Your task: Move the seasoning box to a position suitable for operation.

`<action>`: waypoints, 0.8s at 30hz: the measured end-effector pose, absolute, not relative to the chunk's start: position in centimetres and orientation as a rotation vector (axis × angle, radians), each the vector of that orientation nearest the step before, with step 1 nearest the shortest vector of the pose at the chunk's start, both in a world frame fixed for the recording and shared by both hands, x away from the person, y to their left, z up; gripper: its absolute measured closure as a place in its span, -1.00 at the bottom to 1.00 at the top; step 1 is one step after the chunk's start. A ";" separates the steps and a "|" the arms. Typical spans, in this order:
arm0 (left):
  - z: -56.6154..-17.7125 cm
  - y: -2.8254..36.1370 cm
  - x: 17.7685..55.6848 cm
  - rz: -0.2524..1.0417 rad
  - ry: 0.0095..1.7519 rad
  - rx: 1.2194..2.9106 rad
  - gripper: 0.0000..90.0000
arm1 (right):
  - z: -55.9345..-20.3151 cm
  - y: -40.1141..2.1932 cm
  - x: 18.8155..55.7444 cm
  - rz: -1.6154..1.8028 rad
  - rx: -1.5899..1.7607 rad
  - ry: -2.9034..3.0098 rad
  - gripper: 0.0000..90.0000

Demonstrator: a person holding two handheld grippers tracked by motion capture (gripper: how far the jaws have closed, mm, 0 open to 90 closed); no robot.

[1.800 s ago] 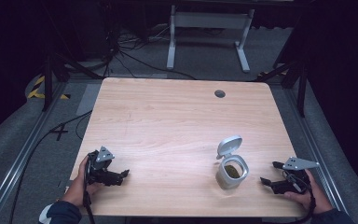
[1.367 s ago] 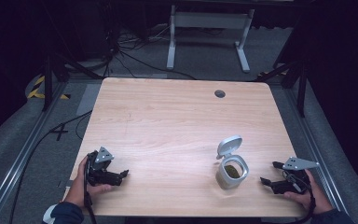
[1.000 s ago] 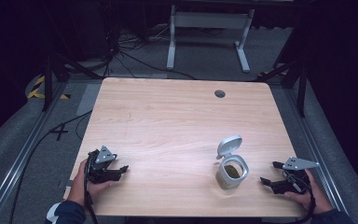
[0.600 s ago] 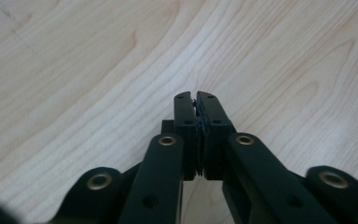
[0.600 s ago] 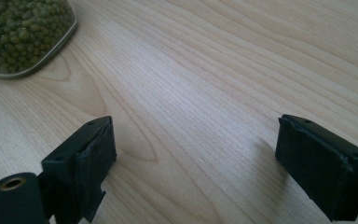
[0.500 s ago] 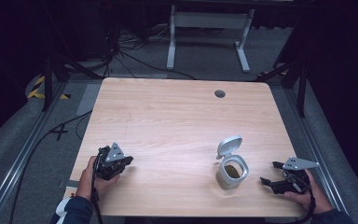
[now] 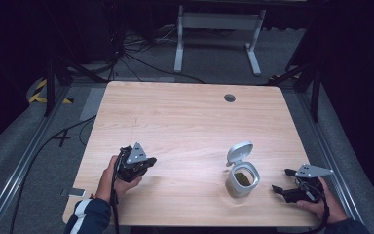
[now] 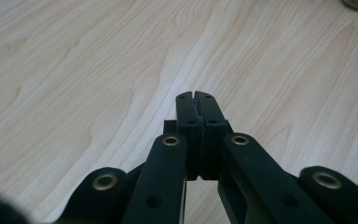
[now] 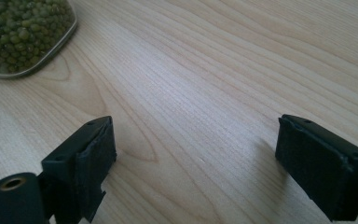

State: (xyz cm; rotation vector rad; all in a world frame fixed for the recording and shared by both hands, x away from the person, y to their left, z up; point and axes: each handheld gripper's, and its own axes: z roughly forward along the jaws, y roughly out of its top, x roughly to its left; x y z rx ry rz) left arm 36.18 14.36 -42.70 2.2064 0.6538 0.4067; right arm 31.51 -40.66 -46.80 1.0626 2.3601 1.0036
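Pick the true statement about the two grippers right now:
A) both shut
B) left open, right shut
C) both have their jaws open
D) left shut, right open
D: the left gripper has its jaws pressed together, while the right gripper has its jaws wide apart over bare table.

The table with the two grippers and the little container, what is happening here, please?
A person sits at a wooden table with a gripper in each hand. The left gripper has its fingers pressed together on nothing, above bare wood. The right gripper rests near the table's right edge with its fingers wide apart, also empty. Between them, nearer the right gripper, stands a small container of green beans with its flip lid open. Neither gripper touches it.
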 end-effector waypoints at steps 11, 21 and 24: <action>-40.8 11.1 37.0 0.402 0.570 2.182 1.00 | -46.8 -40.7 31.5 1.003 1.062 2.360 -0.74; -39.6 7.3 37.7 0.377 0.482 2.164 1.00 | -46.8 -40.7 31.5 1.004 1.062 2.360 -0.74; -39.1 5.9 37.9 0.374 0.448 2.162 1.00 | -46.8 -40.7 31.5 1.003 1.063 2.361 -0.74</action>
